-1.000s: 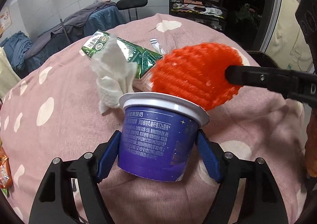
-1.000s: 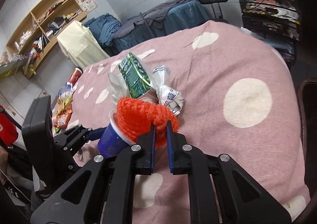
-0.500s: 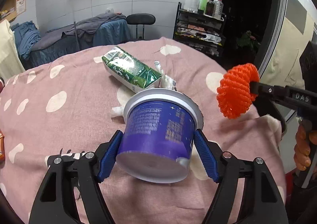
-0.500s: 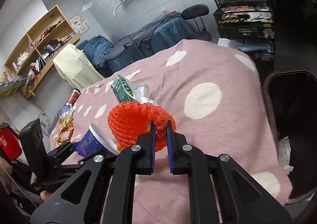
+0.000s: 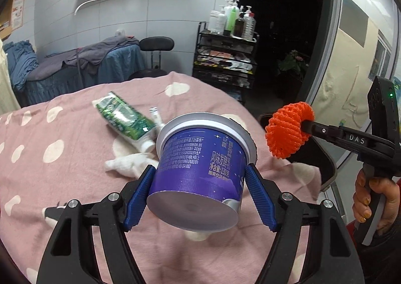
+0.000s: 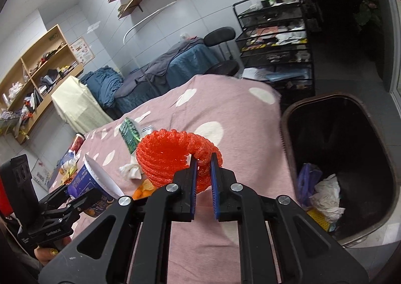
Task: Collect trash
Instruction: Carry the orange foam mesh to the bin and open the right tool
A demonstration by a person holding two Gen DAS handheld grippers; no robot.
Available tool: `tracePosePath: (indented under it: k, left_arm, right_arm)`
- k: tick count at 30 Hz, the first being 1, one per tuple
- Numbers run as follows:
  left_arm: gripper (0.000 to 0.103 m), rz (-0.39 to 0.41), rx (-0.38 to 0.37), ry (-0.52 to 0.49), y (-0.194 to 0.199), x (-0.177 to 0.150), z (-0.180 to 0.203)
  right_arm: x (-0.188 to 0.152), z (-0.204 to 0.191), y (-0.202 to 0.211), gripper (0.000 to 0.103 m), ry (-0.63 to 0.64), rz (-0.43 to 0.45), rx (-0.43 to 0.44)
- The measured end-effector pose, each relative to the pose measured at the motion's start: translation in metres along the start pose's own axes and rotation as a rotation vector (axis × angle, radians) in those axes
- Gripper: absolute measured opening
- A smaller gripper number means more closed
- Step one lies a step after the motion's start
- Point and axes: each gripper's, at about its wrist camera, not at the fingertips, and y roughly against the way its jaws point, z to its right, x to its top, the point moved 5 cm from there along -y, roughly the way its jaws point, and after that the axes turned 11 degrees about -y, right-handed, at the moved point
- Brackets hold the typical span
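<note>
Between the blue pads of the left tool [image 5: 199, 196] sits a purple yogurt cup [image 5: 200, 168], clamped at its sides, tilted with its white base toward the camera and lifted clear of the pink spotted cloth on the desk [image 5: 62, 183]. At about two o'clock from the cup, the right tool [image 6: 202, 181] is clenched on an orange foam net [image 6: 173, 158], pinching one edge so the rolled net juts out ahead of its pads, also held in the air. On the desk behind the cup, near eleven o'clock, lie a green carton [image 5: 125, 118] and a crumpled white tissue [image 5: 127, 166] just beside it. In the right wrist view, a dark bin [image 6: 351, 108] stands past the desk's edge at three o'clock from the net, with crumpled paper and wrappers at its bottom. A hand [image 5: 373, 198] grips the right tool's handle.
</note>
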Motion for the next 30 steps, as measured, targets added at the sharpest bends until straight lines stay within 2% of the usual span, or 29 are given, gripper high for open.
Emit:
tracePosePath:
  k: [7, 15, 22, 30]
  left_arm:
    - [0.072, 0.010, -0.072, -0.053, -0.017, 0.016, 0.040]
    - [0.072, 0.008, -0.127, -0.115, -0.036, 0.030, 0.080]
    - [0.072, -0.013, -0.156, -0.150, -0.052, 0.035, 0.102]
    - [0.072, -0.028, -0.167, -0.175, -0.059, 0.036, 0.116]
  right_arm:
    - [0.016, 0.043, 0.029, 0.011, -0.064, 0.084, -0.087]
    - [0.024, 0.104, 0.049, 0.011, -0.161, 0.147, -0.234]
    - [0.027, 0.153, 0.040, 0.011, -0.216, 0.135, -0.362]
    - [0.020, 0.205, -0.003, 0.011, -0.272, 0.018, -0.462]
